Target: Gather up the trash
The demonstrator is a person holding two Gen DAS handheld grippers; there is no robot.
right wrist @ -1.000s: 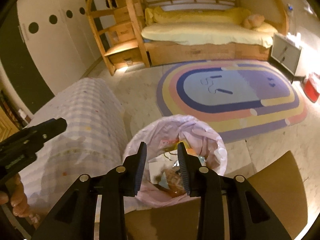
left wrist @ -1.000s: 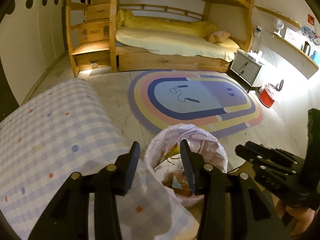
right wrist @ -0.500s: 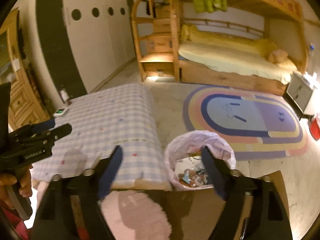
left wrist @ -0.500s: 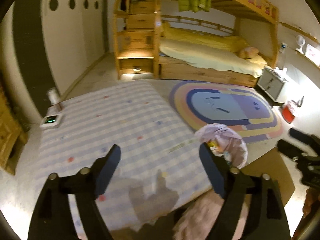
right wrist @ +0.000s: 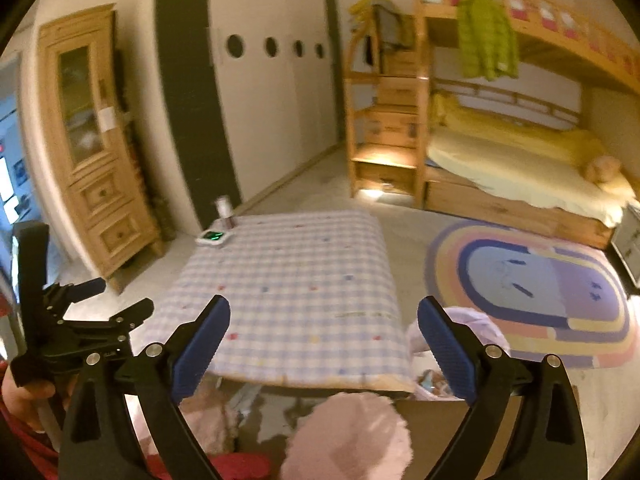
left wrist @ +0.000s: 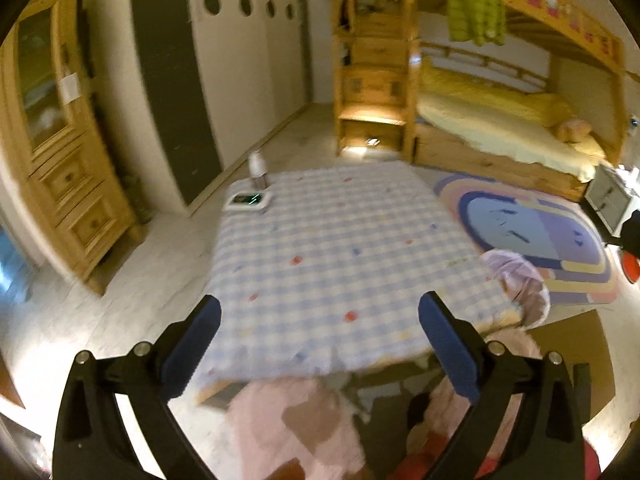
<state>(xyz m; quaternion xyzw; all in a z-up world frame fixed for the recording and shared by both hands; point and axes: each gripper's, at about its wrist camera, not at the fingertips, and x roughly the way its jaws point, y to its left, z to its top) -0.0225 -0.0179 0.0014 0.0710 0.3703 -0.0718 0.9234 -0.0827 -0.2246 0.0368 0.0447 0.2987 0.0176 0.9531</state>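
Observation:
A bin lined with a pale pink bag [left wrist: 520, 284] stands on the floor at the right edge of the low table [left wrist: 340, 248], which has a blue checked cloth; it also shows in the right wrist view [right wrist: 464, 332] with trash inside. My left gripper [left wrist: 320, 340] is open and empty, raised above the table's near edge. My right gripper [right wrist: 322, 340] is open and empty too, above the table's near right corner. The left gripper also shows in the right wrist view [right wrist: 100, 312].
A white device [left wrist: 248, 200] and a small bottle [left wrist: 258, 168] sit on the table's far left corner. A brown cardboard sheet [left wrist: 568, 360] lies on the floor by the bin. An oval rug [left wrist: 532, 236], bunk bed [left wrist: 500, 132] and wooden cabinet [left wrist: 60, 140] surround the table.
Both grippers have opened wide and pulled up and back from over the bin. The views now take in the whole table and room.

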